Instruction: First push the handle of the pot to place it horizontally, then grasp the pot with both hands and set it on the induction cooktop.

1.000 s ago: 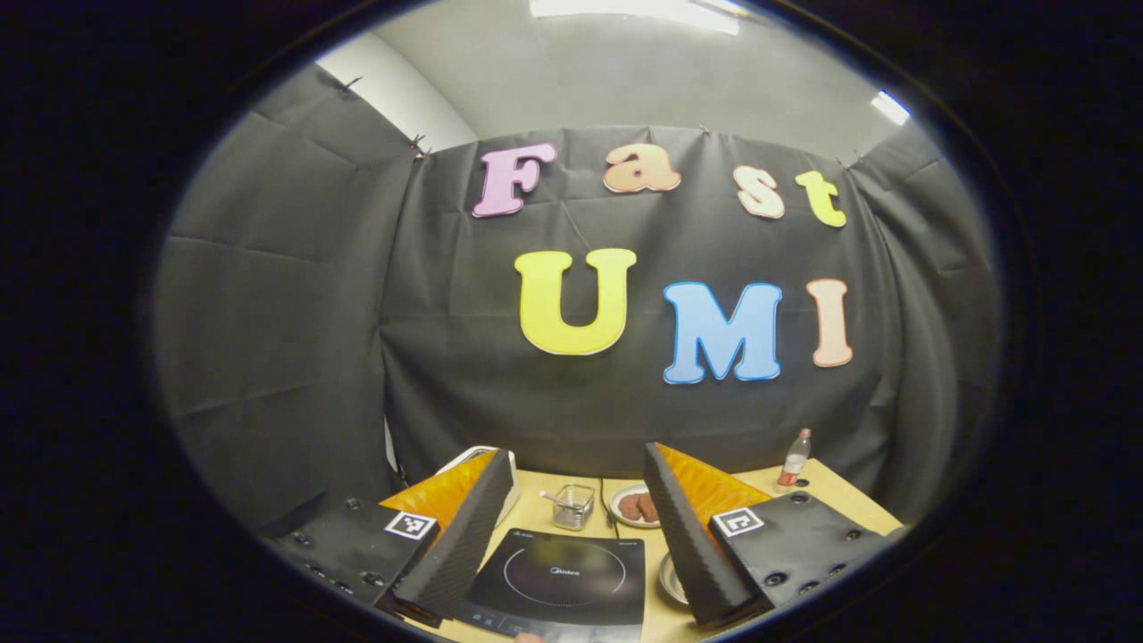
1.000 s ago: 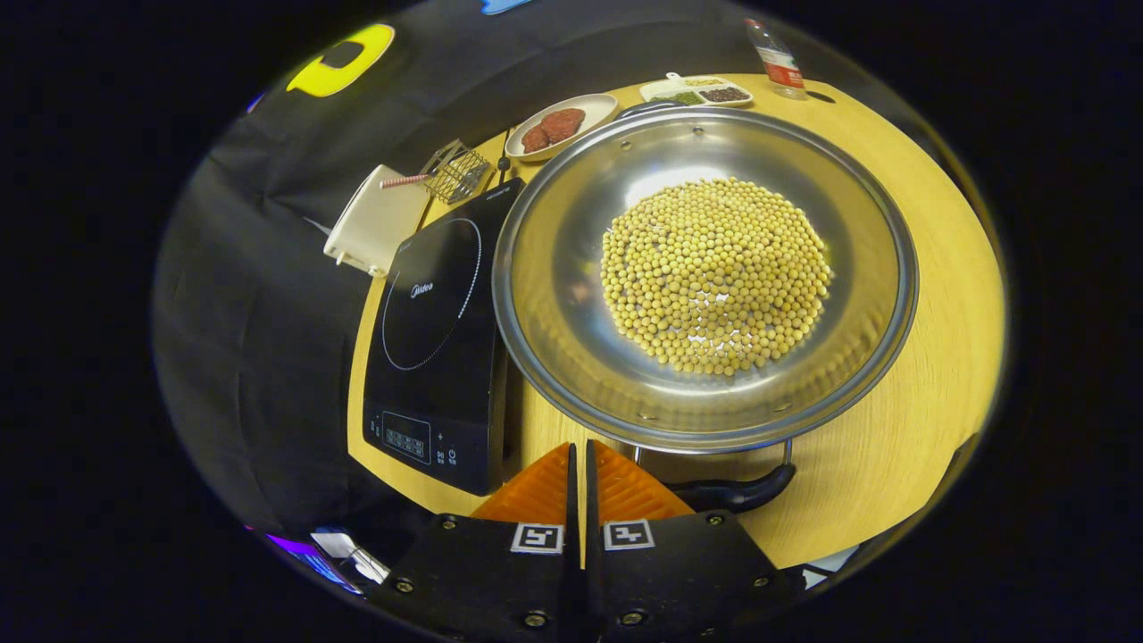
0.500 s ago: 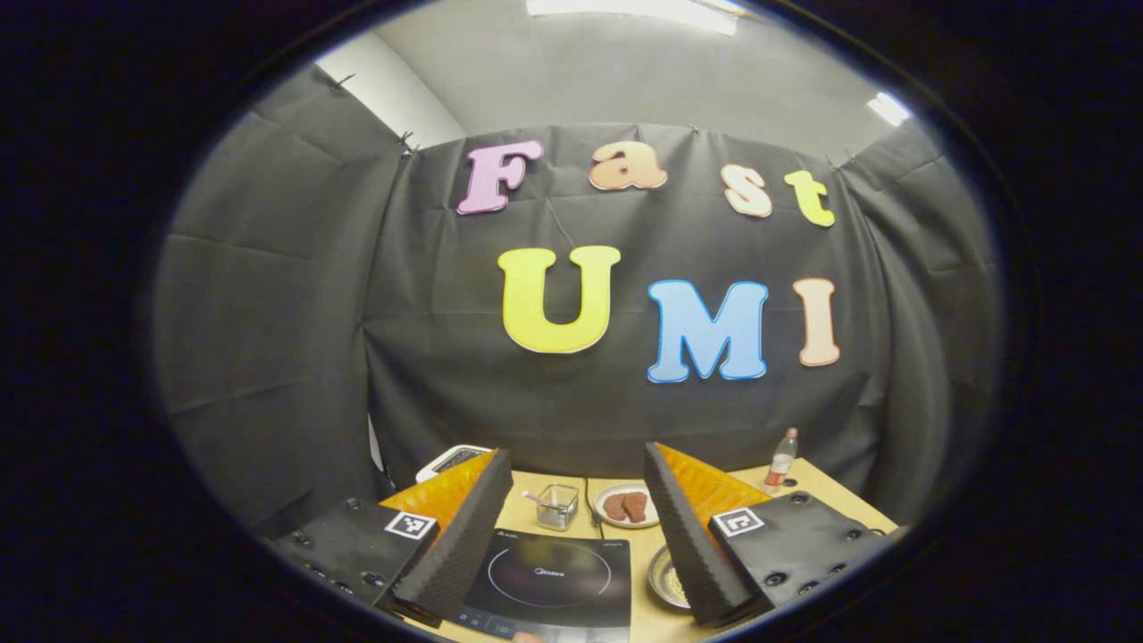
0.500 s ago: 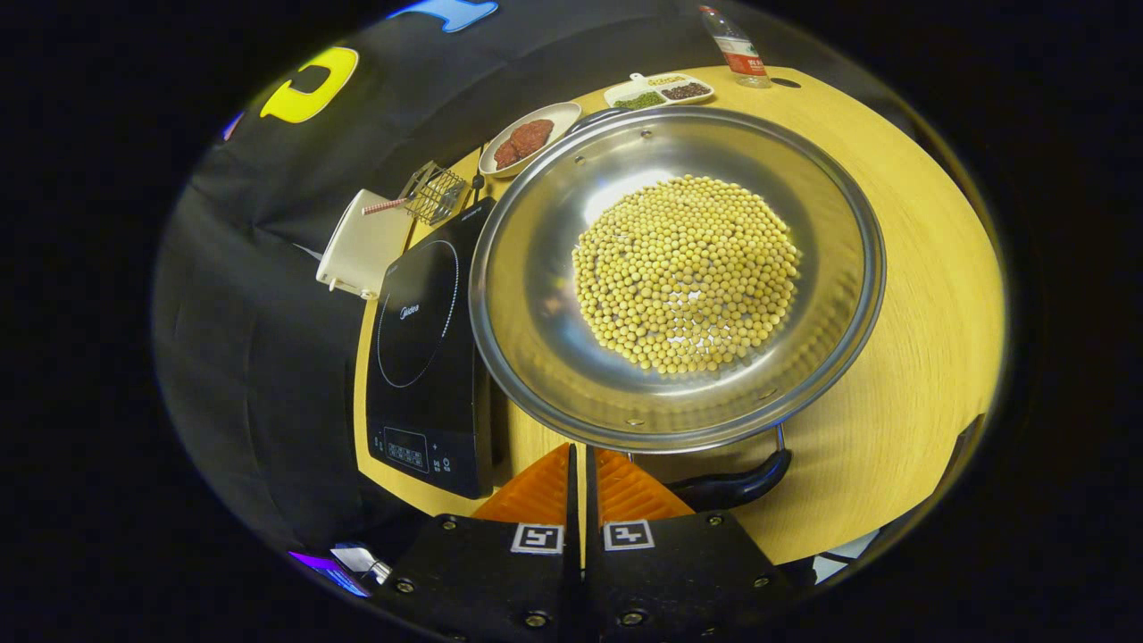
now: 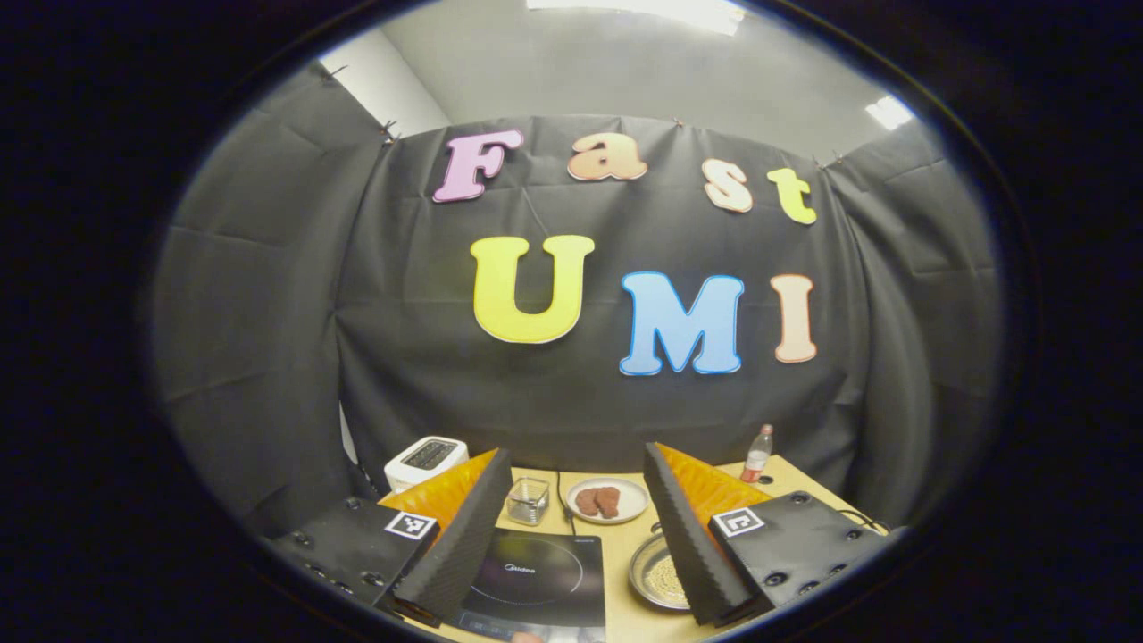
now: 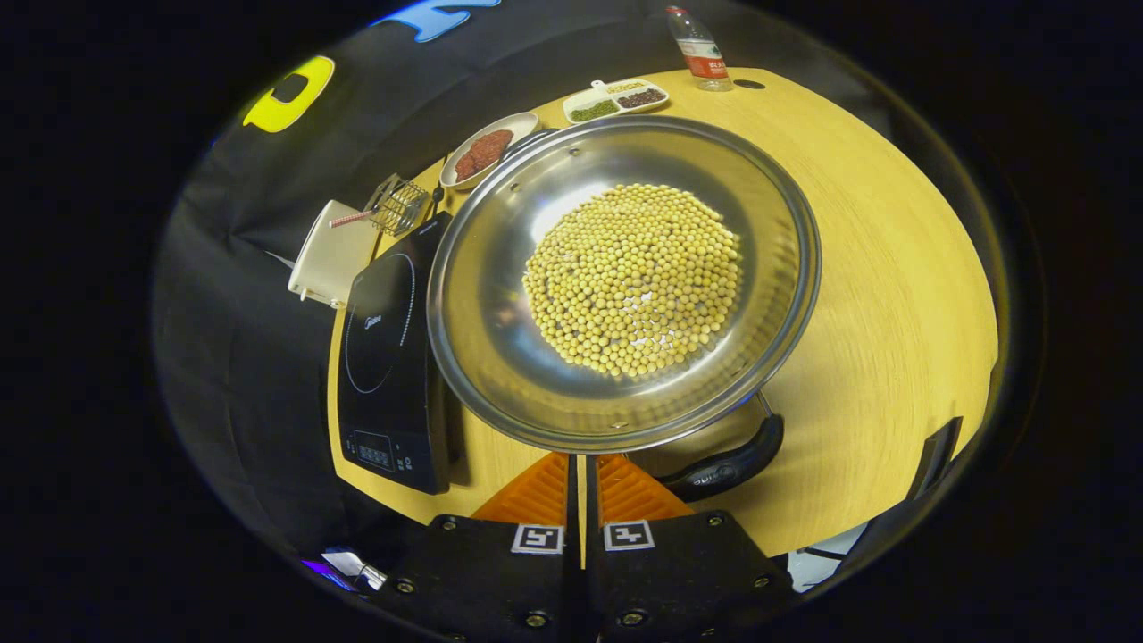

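A wide steel pot (image 6: 500, 357) holding yellow beans sits on the wooden table (image 6: 893, 313) in the right gripper view. Its black handle (image 6: 728, 460) curves along the near rim, its right end tilted up. My right gripper (image 6: 579, 464) is shut, with nothing seen between the fingers, its tips at the pot's near rim just left of the handle. The black induction cooktop (image 6: 384, 348) lies directly left of the pot. In the left gripper view, my left gripper (image 5: 576, 536) hangs open above the table's near edge, over the cooktop (image 5: 536, 580), with the pot (image 5: 656, 572) partly behind one finger.
Beyond the cooktop stand a white toaster (image 6: 330, 254) and a small wire holder (image 6: 397, 204). A plate of meat (image 6: 487, 147), a divided dish (image 6: 616, 98) and a bottle (image 6: 698, 49) line the table's far edge. Bare tabletop lies right of the pot.
In the right gripper view the pot has turned and slid left, and the handle's right end has swung up. The left gripper view has drifted, bringing the toaster and more of the pot into sight.
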A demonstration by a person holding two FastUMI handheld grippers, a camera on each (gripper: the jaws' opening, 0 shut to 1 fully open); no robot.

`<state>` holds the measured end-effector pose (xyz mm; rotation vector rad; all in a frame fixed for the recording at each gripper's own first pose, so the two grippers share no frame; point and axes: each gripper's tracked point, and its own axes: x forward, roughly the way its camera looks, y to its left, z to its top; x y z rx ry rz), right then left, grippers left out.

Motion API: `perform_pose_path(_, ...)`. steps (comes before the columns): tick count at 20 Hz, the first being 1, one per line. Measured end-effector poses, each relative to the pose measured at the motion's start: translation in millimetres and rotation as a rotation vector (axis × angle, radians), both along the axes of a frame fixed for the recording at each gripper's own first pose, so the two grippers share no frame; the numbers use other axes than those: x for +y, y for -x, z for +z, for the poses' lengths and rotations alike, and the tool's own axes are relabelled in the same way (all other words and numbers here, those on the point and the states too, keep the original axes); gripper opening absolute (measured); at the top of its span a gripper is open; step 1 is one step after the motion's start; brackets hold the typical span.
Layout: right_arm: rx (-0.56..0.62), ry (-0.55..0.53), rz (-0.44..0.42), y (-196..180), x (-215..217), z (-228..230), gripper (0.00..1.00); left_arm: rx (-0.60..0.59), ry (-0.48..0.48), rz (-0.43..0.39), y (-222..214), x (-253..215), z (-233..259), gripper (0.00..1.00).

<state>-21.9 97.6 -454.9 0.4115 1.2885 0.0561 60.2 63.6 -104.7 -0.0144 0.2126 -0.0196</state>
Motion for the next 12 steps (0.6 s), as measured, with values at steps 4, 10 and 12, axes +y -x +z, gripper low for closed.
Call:
perform_pose_path(4,0.025,0.06,-0.021,1,-30,-3,0.02,-0.026,0.005,-0.023,1,-12,6,0.95)
perform_pose_path(10,0.059,0.143,-0.041,-1,-70,-6,0.02,-0.053,0.003,-0.048,-3,-23,14,0.99)
perform_pose_path(12,0.066,0.172,-0.043,-2,-83,-7,0.03,-0.058,0.003,-0.051,-4,-25,14,0.99)
